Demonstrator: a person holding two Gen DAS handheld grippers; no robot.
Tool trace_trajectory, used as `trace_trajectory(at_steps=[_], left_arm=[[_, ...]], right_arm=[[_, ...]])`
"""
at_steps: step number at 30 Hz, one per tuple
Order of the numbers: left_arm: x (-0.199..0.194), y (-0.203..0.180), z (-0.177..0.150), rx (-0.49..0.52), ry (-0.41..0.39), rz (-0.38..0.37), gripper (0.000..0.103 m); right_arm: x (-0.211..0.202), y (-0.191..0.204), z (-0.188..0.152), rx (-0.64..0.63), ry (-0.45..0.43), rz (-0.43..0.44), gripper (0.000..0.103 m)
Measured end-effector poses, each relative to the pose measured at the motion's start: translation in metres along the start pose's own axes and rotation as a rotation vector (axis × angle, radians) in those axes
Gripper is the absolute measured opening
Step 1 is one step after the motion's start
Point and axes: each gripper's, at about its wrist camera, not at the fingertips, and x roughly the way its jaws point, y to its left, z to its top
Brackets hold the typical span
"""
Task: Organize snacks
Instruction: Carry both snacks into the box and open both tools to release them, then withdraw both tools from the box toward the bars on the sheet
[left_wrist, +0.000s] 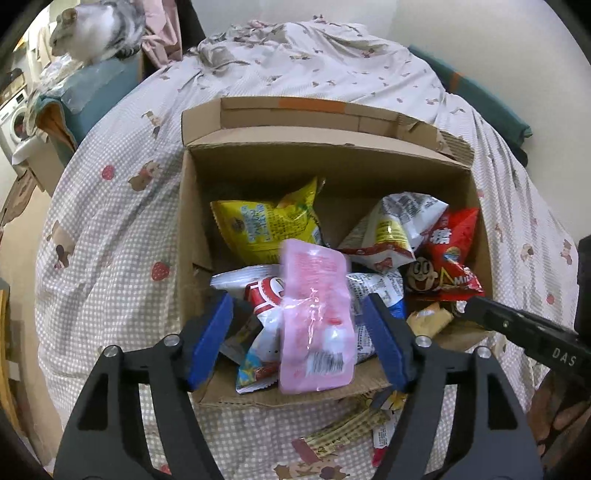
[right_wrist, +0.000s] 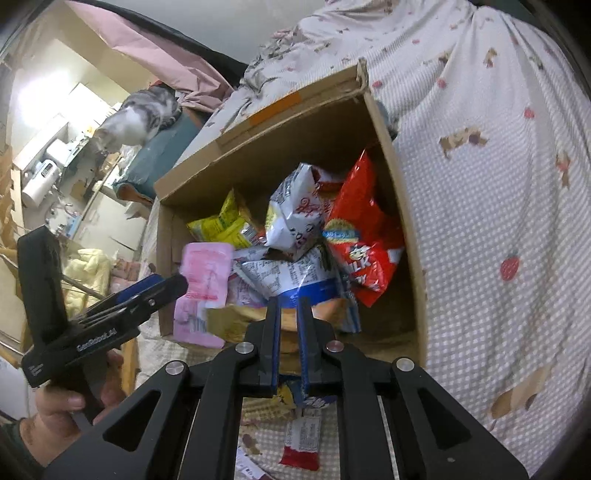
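A cardboard box (left_wrist: 332, 151) (right_wrist: 258, 147) sits open on the bed, with several snack bags in it: a yellow one (left_wrist: 266, 221), a white one (left_wrist: 395, 225) and a red one (left_wrist: 454, 254) (right_wrist: 365, 236). My left gripper (left_wrist: 297, 297) (right_wrist: 173, 282) is open over the box's near edge. A blurred pink packet (left_wrist: 314, 314) (right_wrist: 205, 269) hangs between its blue pads, clear of both. My right gripper (right_wrist: 289, 302) (left_wrist: 471, 304) points into the near right corner, its jaws a narrow slit apart. A tan packet (left_wrist: 430, 319) (right_wrist: 236, 321) lies under its tips.
Loose snack packets (left_wrist: 343, 432) (right_wrist: 301, 443) lie on the checked bedspread (left_wrist: 110, 240) in front of the box. A cat (left_wrist: 96, 29) (right_wrist: 136, 118) sits on a teal surface at the far left. A person's hand (right_wrist: 55, 417) holds the left gripper's handle.
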Motion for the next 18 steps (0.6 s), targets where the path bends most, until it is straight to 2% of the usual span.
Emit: trace_trajectory(at_steps=[4, 7, 8, 9, 11, 14, 18], left_arm=[[-0.004, 0.002, -0.001, -0.002, -0.021, 0.008, 0.07], [-0.006, 0.006, -0.001, -0.014, -0.028, 0.016, 0.07], [-0.006, 0.007, -0.001, -0.017, -0.03, 0.017, 0.07], [-0.006, 0.009, -0.001, -0.022, -0.034, 0.02, 0.07], [-0.007, 0.013, -0.001, -0.032, -0.045, 0.033, 0.07], [-0.008, 0.018, -0.002, -0.043, -0.053, 0.045, 0.07], [-0.013, 0.022, -0.004, -0.057, -0.054, 0.019, 0.07]], right_arm=[[0.002, -0.003, 0.0, 0.016, 0.02, -0.013, 0.019], [-0.004, 0.002, 0.002, -0.01, -0.006, -0.023, 0.022], [-0.006, 0.003, 0.003, -0.016, -0.018, -0.028, 0.028], [-0.008, 0.003, 0.003, -0.017, -0.023, -0.035, 0.047], [-0.011, 0.003, 0.004, -0.006, -0.045, -0.031, 0.075], [-0.014, -0.002, 0.005, 0.018, -0.051, -0.011, 0.076], [-0.014, -0.009, 0.007, 0.052, -0.05, -0.011, 0.076]])
